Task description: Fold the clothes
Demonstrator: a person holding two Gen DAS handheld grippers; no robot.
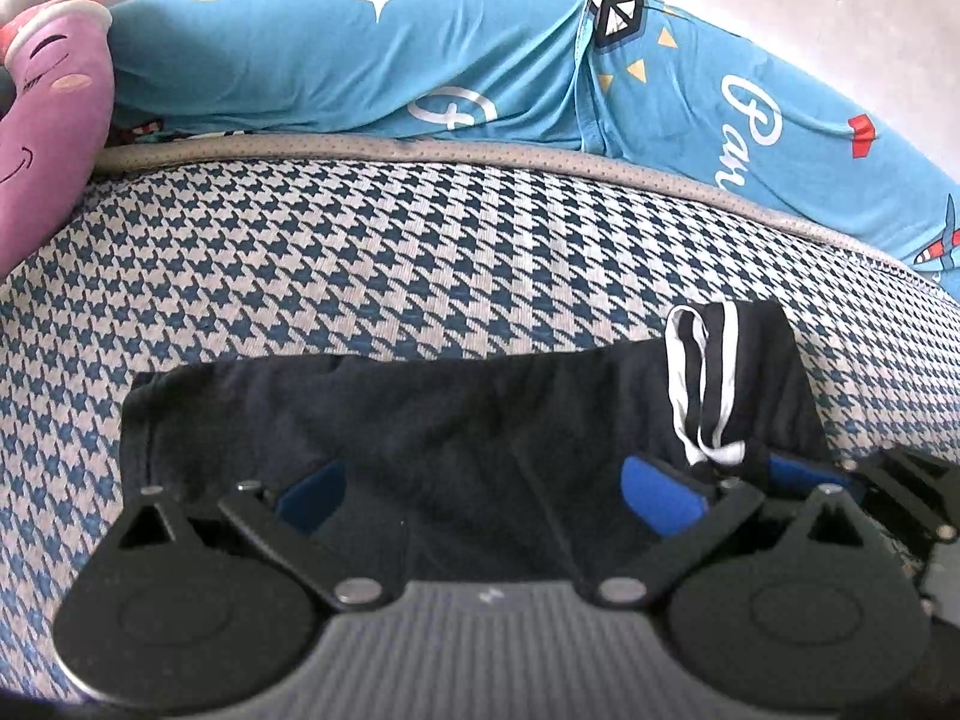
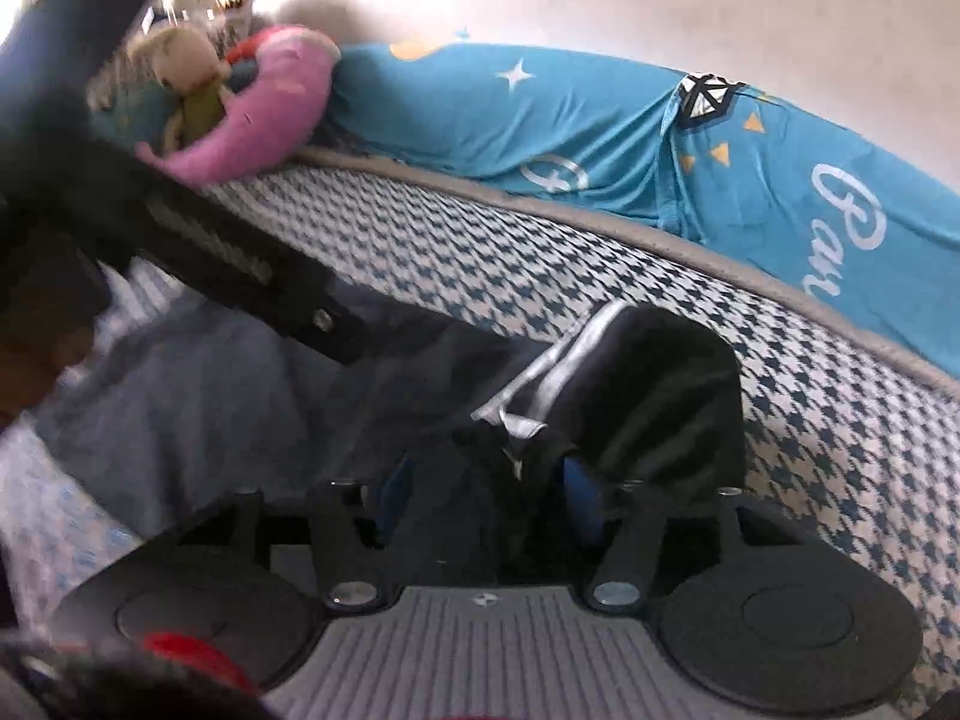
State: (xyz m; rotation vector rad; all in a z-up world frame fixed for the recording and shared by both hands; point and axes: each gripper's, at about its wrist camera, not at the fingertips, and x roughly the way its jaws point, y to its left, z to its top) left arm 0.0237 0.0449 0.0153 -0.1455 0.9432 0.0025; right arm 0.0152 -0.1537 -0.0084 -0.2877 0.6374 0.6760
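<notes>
Claw tips (image 1: 486, 498) lie buried under the dark garment (image 1: 420, 420), grip unclear.

- Bed (image 1: 360, 252) with a blue-and-white houndstooth cover
- Black garment (image 1: 420, 420) lying flat on it
- Blue printed quilt (image 1: 420, 60) behind
- Pink plush pillow (image 1: 48, 138) at left

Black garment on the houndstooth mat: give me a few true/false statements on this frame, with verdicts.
1. The black garment has white stripes at one end. True.
2. It lies on a plain red mat. False: the mat is blue-and-white houndstooth.
3. The left hand-held gripper has garment fabric between its fingers. True.
4. The blanket behind the mat is green. False: it is blue, with white lettering.
5. A pink plush sits at the mat's far corner. True.
</notes>
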